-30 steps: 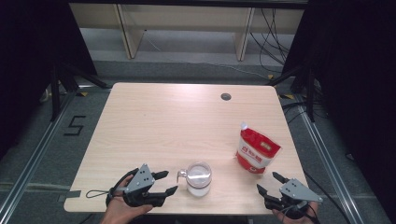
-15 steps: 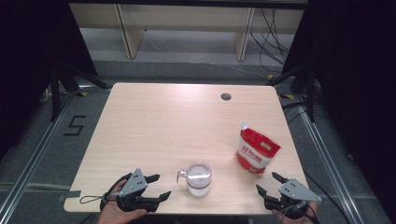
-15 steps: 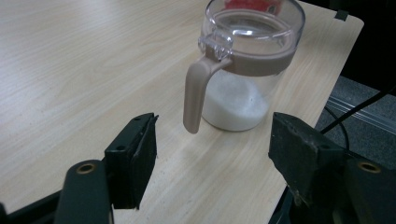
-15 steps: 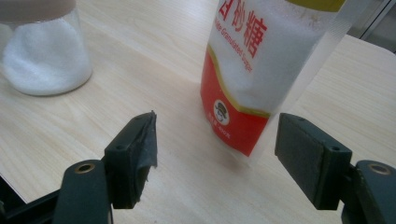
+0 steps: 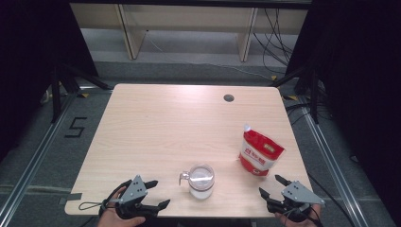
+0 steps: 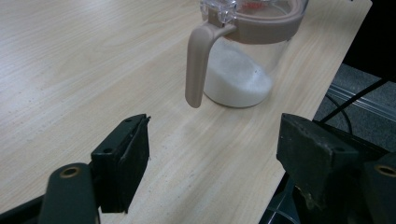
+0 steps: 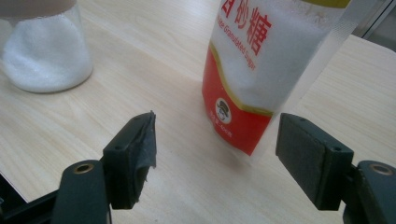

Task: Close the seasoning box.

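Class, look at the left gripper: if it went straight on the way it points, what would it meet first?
Probably the jar's handle: it hangs ahead of the open left gripper, the sugar-filled jar just behind it. Depth is unclear.

Even overhead light falls on the pale table (image 5: 156,127); the room round it stays dark. Shadows are soft and short. The high view is slightly grainy, while close-up the sugar bag (image 7: 275,56) and black pads blur a little.

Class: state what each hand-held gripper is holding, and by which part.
Nothing is held. The left hand-held gripper gapes short of the jar's handle; the right hand-held gripper gapes before the sugar pouch.
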